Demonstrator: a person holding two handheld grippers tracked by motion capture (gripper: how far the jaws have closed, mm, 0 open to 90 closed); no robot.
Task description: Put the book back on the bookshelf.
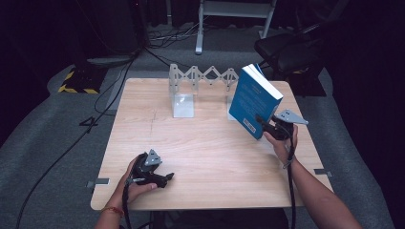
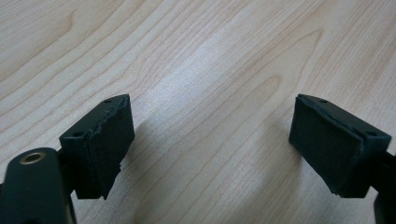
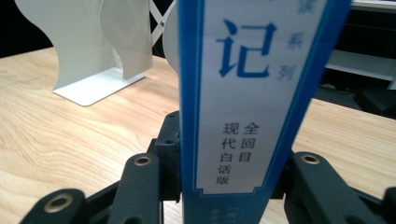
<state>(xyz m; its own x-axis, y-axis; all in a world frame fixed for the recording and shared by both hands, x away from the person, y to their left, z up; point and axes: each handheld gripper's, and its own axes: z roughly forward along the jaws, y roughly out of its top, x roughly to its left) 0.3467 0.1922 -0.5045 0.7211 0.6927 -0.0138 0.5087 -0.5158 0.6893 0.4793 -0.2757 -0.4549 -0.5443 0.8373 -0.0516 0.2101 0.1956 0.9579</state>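
1. My left claw (image 1: 165, 178) rests low on the near left part of the bench (image 1: 200, 157), held in my left hand (image 1: 136, 183). In the left gripper view its jaws are spread wide over bare wood grain, nothing between them.
2. Farther along on the right, my right hand (image 1: 282, 143) holds my right claw (image 1: 261, 125) raised above the bench.
3. That claw is pinching the blue book (image 1: 253, 101) at its lower end. In the right gripper view the jaws press on either side of the white-and-blue spine (image 3: 252, 93).
4. The book is lifted and tilted, its top leaning toward the far right corner of the bench.
5. Beyond it, near the far edge, stands a white expandable bookend rack (image 1: 191, 90), its zigzag links spanning between two upright plates; the book hangs just beside the right-hand plate.
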